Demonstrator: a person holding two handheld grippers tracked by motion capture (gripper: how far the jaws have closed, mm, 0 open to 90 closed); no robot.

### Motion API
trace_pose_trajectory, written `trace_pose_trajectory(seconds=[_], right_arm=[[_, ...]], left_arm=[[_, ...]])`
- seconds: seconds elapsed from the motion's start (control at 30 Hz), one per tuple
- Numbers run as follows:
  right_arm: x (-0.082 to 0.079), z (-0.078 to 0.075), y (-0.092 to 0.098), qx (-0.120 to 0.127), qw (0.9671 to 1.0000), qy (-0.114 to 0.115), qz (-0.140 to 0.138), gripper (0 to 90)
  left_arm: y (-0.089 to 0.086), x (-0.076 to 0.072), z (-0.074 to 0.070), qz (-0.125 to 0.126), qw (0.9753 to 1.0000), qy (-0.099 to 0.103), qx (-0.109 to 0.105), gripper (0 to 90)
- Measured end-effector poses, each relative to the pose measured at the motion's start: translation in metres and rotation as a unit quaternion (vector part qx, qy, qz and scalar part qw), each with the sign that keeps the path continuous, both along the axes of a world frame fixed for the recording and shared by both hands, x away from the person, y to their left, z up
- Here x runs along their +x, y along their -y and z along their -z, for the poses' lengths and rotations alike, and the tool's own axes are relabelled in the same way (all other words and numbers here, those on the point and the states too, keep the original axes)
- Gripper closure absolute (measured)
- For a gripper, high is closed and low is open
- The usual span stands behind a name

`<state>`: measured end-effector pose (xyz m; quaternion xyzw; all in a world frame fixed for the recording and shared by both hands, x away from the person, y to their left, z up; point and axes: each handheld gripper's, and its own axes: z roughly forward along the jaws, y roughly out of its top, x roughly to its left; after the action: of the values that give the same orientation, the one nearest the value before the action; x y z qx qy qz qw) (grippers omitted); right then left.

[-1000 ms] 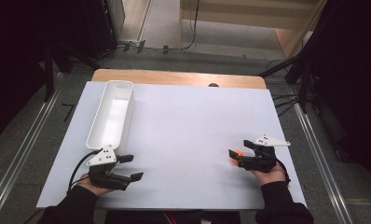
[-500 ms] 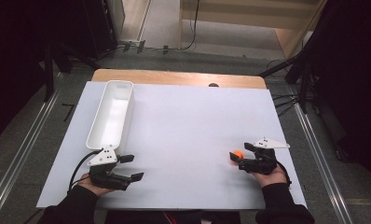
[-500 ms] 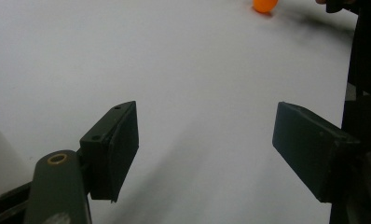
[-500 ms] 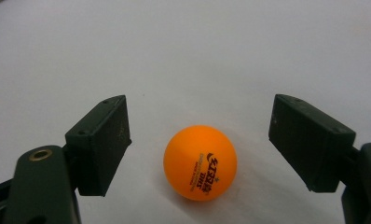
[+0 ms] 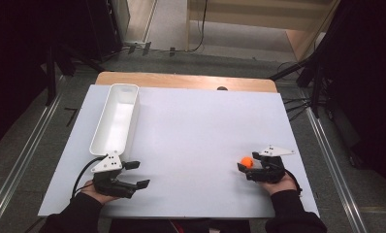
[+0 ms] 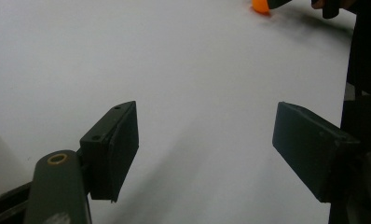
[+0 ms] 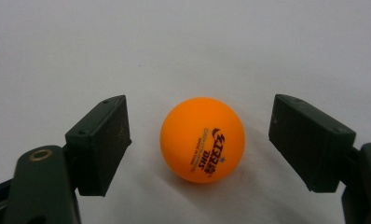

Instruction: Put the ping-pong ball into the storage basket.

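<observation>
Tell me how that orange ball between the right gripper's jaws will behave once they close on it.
The orange ball looks like a printed table-tennis ball, so probably very light and hollow; a gentle squeeze should do. Being round and smooth on the flat white table, it will likely roll off if one jaw touches first. The right gripper stands open with a jaw on either side, so closing evenly seems wise.

Orange ball [image 5: 248, 162] at right tongs [image 5: 247, 167]

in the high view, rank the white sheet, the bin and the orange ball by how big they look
1. White sheet, much the largest; it covers most of the table.
2. Bin, long and narrow, at the sheet's left side.
3. Orange ball, tiny, between the jaws of the right tool.
</observation>
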<state>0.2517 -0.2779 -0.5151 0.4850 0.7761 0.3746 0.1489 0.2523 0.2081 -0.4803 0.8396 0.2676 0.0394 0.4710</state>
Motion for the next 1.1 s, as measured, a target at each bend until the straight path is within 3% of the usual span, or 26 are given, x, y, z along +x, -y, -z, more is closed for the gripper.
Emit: trace_pose_trajectory(seconds=[0.4, 0.63, 1.1], right_arm=[[-0.0007, 0.0081, -0.0029, -0.023, 0.9996, -0.008, -0.016, 21.5], [-0.0019, 0.0078, -0.0035, -0.03, 0.9995, -0.008, -0.012, 24.5], [-0.0038, 0.0061, -0.0013, -0.037, 0.9993, -0.003, -0.003, 48.1]], left_arm=[[0.0001, -0.0001, -0.0001, 0.0, 1.0, 0.0, -0.002, 23.1], [-0.0001, 0.0, -0.0001, 0.0, 1.0, 0.0, -0.002, 23.1], [0.0, 0.0004, -0.0001, 0.001, 1.0, -0.001, 0.001, 23.1]])
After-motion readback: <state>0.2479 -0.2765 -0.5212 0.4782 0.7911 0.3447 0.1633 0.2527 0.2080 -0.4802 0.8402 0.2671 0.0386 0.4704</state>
